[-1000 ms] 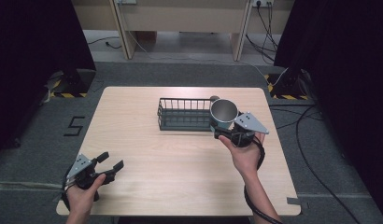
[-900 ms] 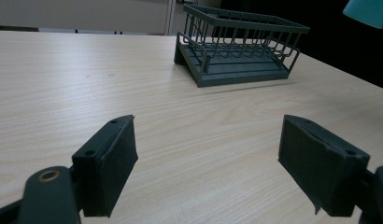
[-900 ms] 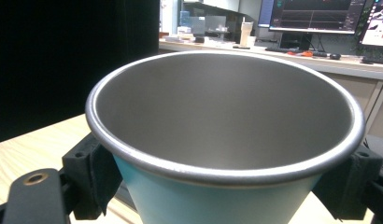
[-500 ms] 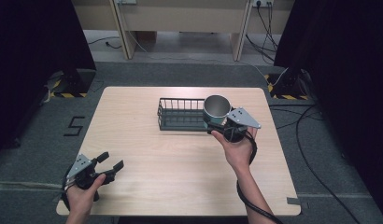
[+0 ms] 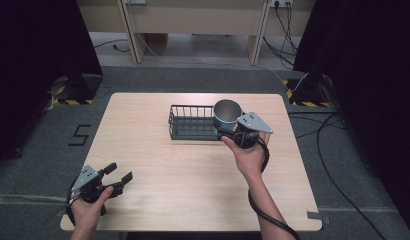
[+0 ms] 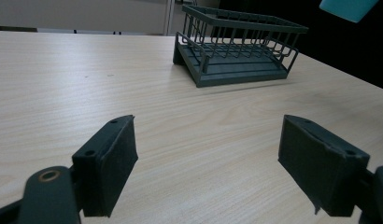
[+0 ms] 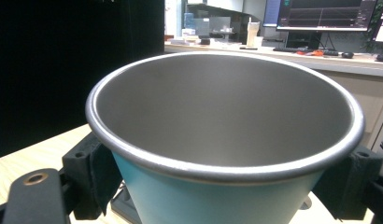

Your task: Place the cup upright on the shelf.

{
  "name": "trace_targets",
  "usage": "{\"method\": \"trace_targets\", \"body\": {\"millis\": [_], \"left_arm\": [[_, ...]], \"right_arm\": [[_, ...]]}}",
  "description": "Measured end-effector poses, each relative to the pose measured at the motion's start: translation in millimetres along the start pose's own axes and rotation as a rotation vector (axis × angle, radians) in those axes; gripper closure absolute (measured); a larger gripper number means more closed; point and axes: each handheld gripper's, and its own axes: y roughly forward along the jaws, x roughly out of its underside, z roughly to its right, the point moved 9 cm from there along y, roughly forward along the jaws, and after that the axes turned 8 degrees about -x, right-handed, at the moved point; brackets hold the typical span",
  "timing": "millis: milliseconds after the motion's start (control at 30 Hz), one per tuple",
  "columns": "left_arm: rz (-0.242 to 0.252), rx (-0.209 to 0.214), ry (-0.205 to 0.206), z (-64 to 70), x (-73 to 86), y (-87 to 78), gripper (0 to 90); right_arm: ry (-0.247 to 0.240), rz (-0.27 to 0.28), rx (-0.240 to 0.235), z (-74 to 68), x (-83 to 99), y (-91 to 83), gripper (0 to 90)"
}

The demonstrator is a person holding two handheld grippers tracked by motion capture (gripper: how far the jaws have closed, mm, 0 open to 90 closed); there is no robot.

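High view frames a pale wooden table (image 5: pixel 193 175) at the centre of the picture, with a dark wire rack (image 5: pixel 192 122) set on it slightly above the middle. A cup (image 5: pixel 227 114) with a teal outside and a grey metal inside is held upright above the right end of the rack, gripped by the right tool (image 5: pixel 228 131), which is carried in the person's right hand (image 5: pixel 249 155) just right of centre. The cup is clenched between the two black jaws, one on each side of its wall. A grey three-cornered plate (image 5: pixel 254 122) is seen on top of that tool, and a black cable (image 5: pixel 265 210) is trailed from it along the forearm toward the bottom edge.

At the lower left of the same view the left tool (image 5: pixel 119 176) is held by the left hand (image 5: pixel 88 207) over the near left corner of the table, well apart from the rack. Its jaws are spread wide and nothing is held between them.

From the left gripper view the rack (image 6: pixel 236 46) is seen in the upper middle of the frame, resting on the table (image 6: pixel 87 84), and a teal piece of the cup (image 6: pixel 348 9) is caught at the upper right corner, above the rack's far end.

From the right gripper view the cup (image 7: pixel 227 126) is seen large in the middle of the frame, its rim tipped toward the camera, with a jaw pressed against each lower side.
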Motion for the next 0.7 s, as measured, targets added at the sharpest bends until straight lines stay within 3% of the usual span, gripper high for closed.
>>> {"method": "trace_targets", "body": {"millis": [700], "left_arm": [[0.003, 0.002, -0.006, 0.7, -0.1, 0.3, 18.6]], "right_arm": [[0.026, -0.029, -0.004, 5.9, 6.1, 35.9, 15.7]]}}
